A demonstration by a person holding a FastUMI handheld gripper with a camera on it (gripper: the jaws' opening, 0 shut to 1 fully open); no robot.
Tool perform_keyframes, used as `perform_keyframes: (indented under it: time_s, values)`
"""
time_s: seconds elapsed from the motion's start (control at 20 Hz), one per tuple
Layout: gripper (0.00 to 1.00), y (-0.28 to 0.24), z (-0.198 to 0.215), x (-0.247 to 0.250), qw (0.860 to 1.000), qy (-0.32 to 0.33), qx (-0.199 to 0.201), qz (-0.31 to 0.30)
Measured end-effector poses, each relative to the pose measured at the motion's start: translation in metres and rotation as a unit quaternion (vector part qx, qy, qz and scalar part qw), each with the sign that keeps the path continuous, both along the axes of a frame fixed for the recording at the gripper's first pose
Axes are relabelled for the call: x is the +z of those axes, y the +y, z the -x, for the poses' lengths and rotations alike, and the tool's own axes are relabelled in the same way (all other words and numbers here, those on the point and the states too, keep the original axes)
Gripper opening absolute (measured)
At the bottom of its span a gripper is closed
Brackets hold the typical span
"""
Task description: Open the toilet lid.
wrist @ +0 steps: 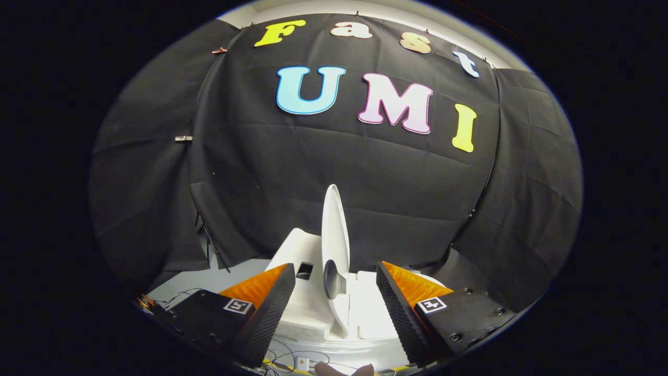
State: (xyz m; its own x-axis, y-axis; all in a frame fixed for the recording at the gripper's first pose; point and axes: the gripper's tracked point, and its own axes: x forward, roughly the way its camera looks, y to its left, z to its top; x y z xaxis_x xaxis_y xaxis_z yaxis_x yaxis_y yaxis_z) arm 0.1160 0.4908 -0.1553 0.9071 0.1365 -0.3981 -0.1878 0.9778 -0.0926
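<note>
A white toilet stands just ahead of my fingers, seen from the side. Its white lid is raised, standing nearly upright and seen edge-on, rising between my two fingers and above them. The tank sits to the left of the lid, the seat and bowl to its right. My gripper is open, its fingers spread wide on either side of the lid's lower part without touching it. Nothing is pressed between the pads.
Black cloth walls close the booth behind and to both sides of the toilet. Thin cables and a small white block lie on the pale floor below the fingers. A fingertip of a hand shows under the gripper.
</note>
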Motion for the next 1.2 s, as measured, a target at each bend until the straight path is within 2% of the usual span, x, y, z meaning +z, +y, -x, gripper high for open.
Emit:
perform_keyframes:
  time_s: [0.5, 1.2]
  values:
    - [0.98, -0.059, 0.013, 0.074, 0.998, -0.053, 0.006, -0.035]
    - [0.98, -0.2, 0.041, 0.154, 0.991, -0.107, -0.013, -0.084]
